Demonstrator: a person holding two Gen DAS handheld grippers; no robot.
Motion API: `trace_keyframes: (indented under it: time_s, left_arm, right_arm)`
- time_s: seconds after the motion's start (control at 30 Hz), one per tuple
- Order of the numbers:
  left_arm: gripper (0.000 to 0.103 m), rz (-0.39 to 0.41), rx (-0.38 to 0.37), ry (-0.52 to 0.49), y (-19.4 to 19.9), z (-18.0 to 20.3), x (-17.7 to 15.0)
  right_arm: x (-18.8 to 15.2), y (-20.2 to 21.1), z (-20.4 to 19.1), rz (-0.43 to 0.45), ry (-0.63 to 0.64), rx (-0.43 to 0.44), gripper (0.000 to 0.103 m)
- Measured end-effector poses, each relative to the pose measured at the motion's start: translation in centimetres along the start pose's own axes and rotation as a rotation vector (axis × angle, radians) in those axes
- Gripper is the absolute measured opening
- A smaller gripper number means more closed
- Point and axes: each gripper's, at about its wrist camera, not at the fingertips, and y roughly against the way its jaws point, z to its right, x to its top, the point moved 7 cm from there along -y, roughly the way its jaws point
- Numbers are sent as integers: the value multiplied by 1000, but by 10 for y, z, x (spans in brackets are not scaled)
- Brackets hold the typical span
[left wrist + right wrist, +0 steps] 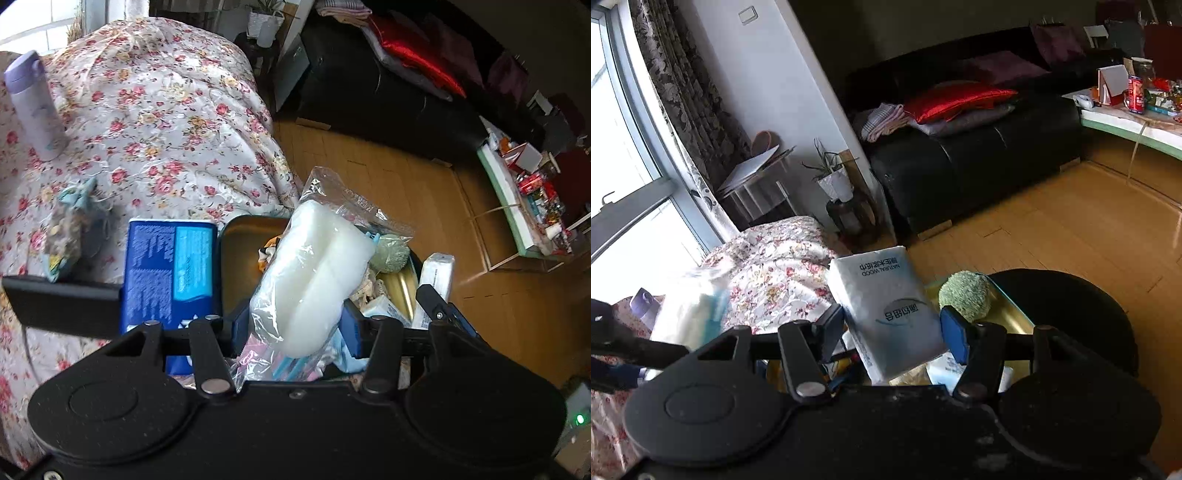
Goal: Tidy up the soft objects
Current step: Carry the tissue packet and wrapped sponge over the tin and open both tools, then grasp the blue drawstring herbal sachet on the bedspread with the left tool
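Left wrist view
My left gripper (pixel 295 328): my two fingers are clamped on the bagged white foam block (pixel 314 280), pads pressing its lower sides.
Block's lie: held between my pads above the gold tin (pixel 243 258); its long axis runs up and slightly right, away from me.
Around it: blue tissue pack (pixel 170 273) just left on the floral quilt (pixel 155 122); green fuzzy ball (pixel 389 253) just right, in the tin; small patterned pouch (pixel 70 229) and lilac bottle (pixel 35 107) farther left on the quilt.

Right wrist view
My right gripper (pixel 890 332): fingers closed against both sides of the white tissue pack (pixel 886 314).
Pack's lie: between my pads, long axis pointing away and slightly left, print upside down to me.
Around it: green fuzzy ball (pixel 964 295) just right, by my blue pad; floral quilt (pixel 775 273) left; black sofa (pixel 960 166) well beyond.
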Motion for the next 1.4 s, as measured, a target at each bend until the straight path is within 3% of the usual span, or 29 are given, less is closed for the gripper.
trace_keyframes:
  time_s: [0.2, 0.23, 0.27, 0.47, 1.0, 1.4]
  left_arm:
    - [56, -21, 52, 6, -25, -4, 3]
    - [61, -23, 50, 19, -28, -6, 3]
    - [66, -23, 44, 32, -29, -7, 4]
    - [71, -21, 34, 52, -33, -8, 3]
    - [71, 16, 95, 86, -7, -41, -18]
    - [74, 107, 243, 128, 39, -119, -28]
  right_arm:
    - [-5, -1, -8, 0, 21, 5, 59]
    - [-5, -1, -8, 2, 26, 8, 59]
    - [-7, -1, -9, 1, 32, 9, 66]
    - [-11, -2, -12, -6, 61, 6, 68]
    - [-11, -9, 4, -38, -71, 10, 68]
    - [-17, -8, -10, -27, 37, -41, 68]
